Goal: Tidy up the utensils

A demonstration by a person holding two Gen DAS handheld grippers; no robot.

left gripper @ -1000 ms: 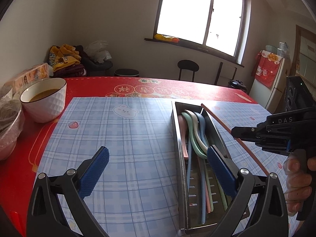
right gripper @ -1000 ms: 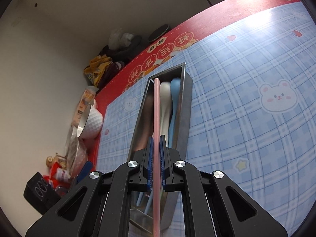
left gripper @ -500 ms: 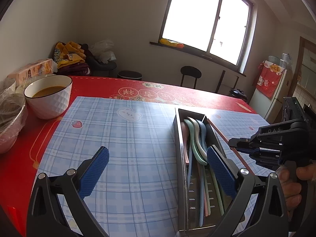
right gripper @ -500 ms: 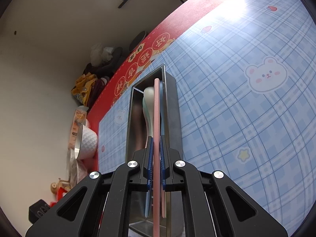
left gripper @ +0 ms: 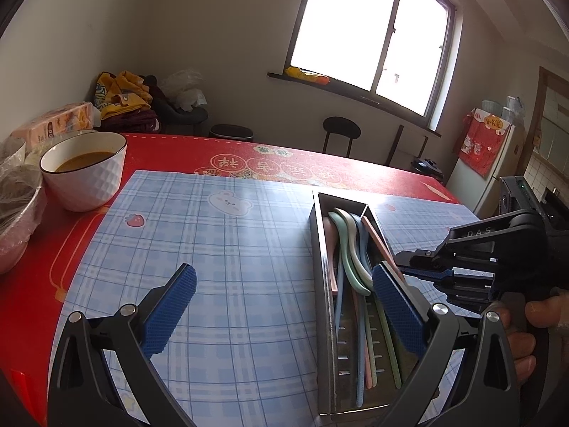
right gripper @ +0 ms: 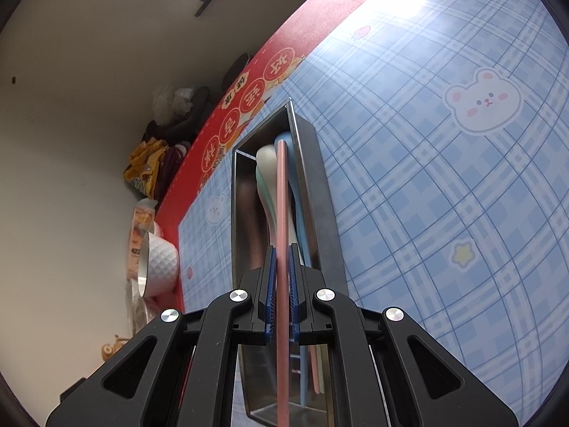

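Chopstick [right gripper: 282,213], pink, thin, stiff, light, likely slippery: I am clamping it mid-length in the right tongs [right gripper: 281,281], lowering it over the metal tray [left gripper: 317,249] of spoons [left gripper: 350,249]. Left tongs [left gripper: 284,306] are hanging apart, empty.

Fig.: room behind my table.
Bright window [left gripper: 373,32] in beige wall [left gripper: 170,25]; black stool [left gripper: 341,131] below, fridge [left gripper: 498,163] at rt.

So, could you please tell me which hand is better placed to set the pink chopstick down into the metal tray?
The right. Its tongs are already shut on the pink chopstick, held lengthwise over the metal tray. The left tongs stand open and empty, nearer the camera.
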